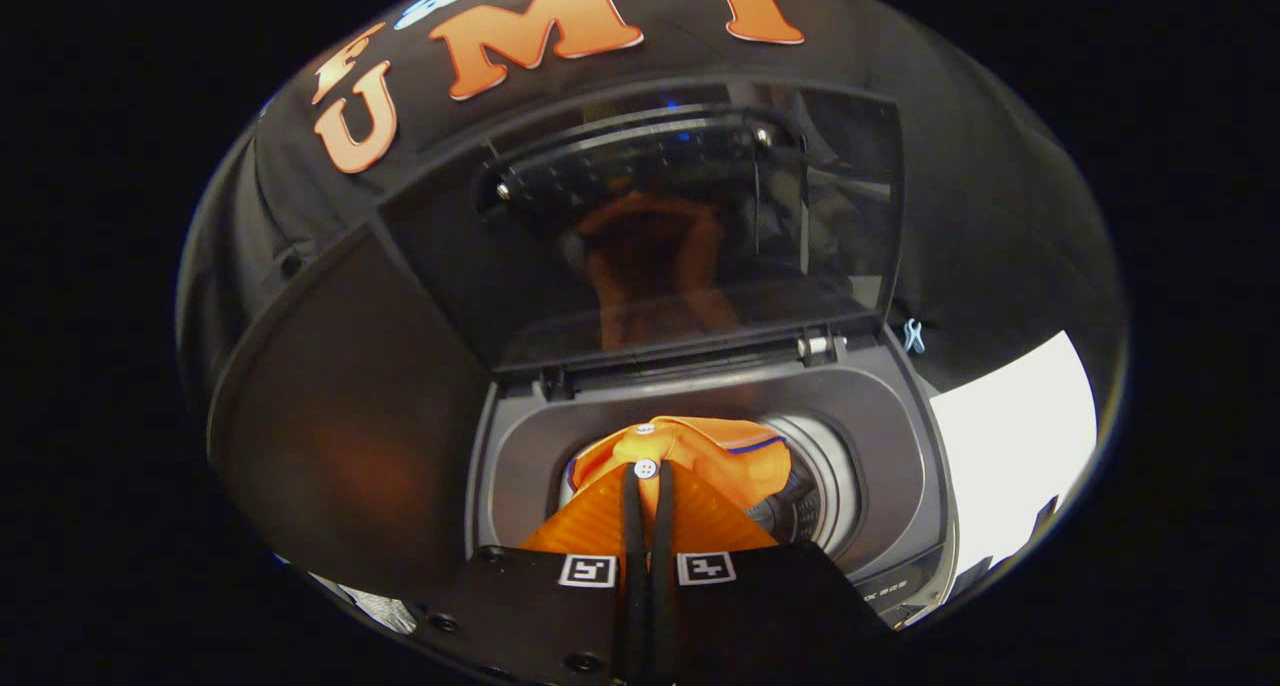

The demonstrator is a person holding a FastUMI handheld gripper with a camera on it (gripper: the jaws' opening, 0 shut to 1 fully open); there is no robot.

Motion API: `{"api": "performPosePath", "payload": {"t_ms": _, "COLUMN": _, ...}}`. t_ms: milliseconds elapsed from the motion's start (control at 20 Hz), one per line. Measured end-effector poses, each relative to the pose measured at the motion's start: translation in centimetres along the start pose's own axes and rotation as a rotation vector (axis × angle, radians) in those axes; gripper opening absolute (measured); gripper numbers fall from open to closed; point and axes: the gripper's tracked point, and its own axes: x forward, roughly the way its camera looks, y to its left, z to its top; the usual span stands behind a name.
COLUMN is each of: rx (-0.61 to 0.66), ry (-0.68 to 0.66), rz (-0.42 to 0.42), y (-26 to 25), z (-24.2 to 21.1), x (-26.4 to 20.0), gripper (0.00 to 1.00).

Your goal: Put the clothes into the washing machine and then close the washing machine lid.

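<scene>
Gripper view: gripper [646, 486] clenched on orange polo shirt [700, 461], fingers pinching fabric near button placket. Shirt hangs over washing machine drum [825, 486], partly inside opening. Lid [640, 226] raised, upright behind tub. Judgement: garment light, soft, limp, drapes and may snag on rim; bunched fold best hold. Lid rigid, push top edge.

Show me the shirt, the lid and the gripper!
shirt [735, 454], gripper view, on the orange cloth over the drum.
lid [660, 236], gripper view, on its raised dark glass.
gripper [648, 486], gripper view, between the fingertips shut on the shirt.
</scene>
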Motion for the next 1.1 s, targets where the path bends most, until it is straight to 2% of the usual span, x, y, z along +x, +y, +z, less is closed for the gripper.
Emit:
{"api": "performPosePath", "payload": {"t_ms": 350, "rx": 0.012, "ry": 0.12, "rz": -0.042, "y": -1.8, "z": -3.7, "x": 4.8, "gripper": 0.09}}
{"api": "performPosePath", "payload": {"t_ms": 800, "rx": -0.013, "ry": 0.196, "rz": -0.086, "y": -2.6, "z": -5.4, "x": 6.6, "gripper": 0.09}}
{"api": "performPosePath", "payload": {"t_ms": 900, "rx": -0.004, "ry": 0.203, "rz": -0.079, "y": -2.4, "z": -5.8, "x": 6.8, "gripper": 0.13}}
{"api": "performPosePath", "payload": {"t_ms": 1000, "rx": -0.005, "ry": 0.199, "rz": -0.093, "y": -2.7, "z": -5.6, "x": 6.8, "gripper": 0.3}}
{"api": "performPosePath", "payload": {"t_ms": 1100, "rx": -0.011, "ry": 0.205, "rz": -0.1, "y": -2.7, "z": -5.6, "x": 6.6, "gripper": 0.76}}
